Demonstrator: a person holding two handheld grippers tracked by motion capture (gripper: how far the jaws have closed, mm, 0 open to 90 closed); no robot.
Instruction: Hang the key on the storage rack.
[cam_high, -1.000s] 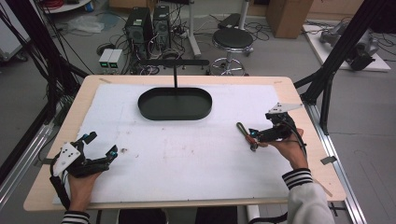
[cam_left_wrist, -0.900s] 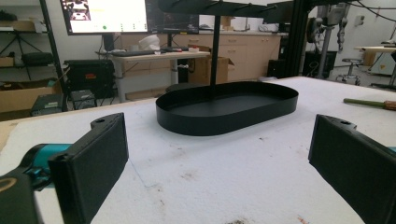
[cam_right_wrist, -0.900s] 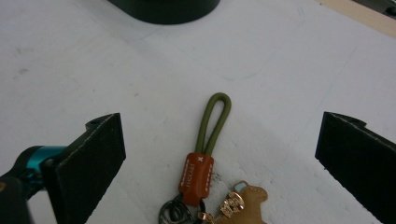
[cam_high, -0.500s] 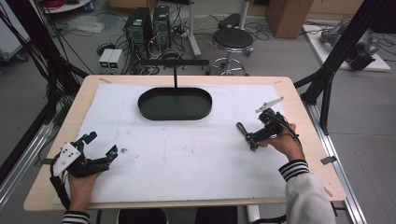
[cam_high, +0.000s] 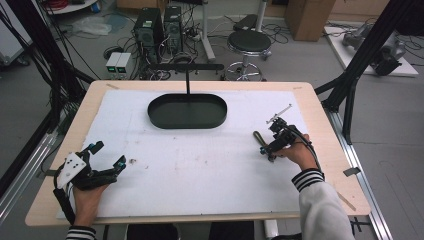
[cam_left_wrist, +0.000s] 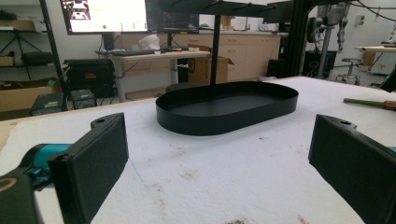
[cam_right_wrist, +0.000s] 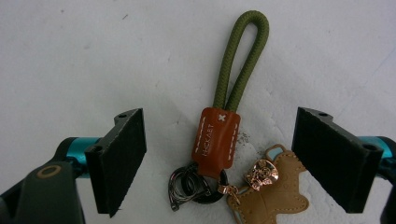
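A keychain lies flat on the white mat: an olive-green cord loop (cam_right_wrist: 242, 56), an orange leather tab (cam_right_wrist: 216, 141), dark metal rings (cam_right_wrist: 191, 185) and a tan bear charm (cam_right_wrist: 268, 196). In the high view the keychain (cam_high: 258, 136) is at the mat's right. My right gripper (cam_right_wrist: 219, 119) points down at it and is open, one jaw on each side of the tab, touching nothing. From above, the right gripper (cam_high: 269, 142) sits just right of the cord. My left gripper (cam_high: 108, 156) rests open at the front left, holding nothing.
A black oval tray (cam_high: 187, 120) with an upright post and crossbar (cam_high: 186, 66) stands at the back middle; the tray (cam_left_wrist: 229, 116) lies ahead of the left gripper (cam_left_wrist: 219, 140), and the keychain (cam_left_wrist: 369, 101) shows far right. The table edge (cam_high: 320, 120) is close on the right.
My right gripper has moved left and forward and tipped down over the keychain. The left gripper has stayed put.
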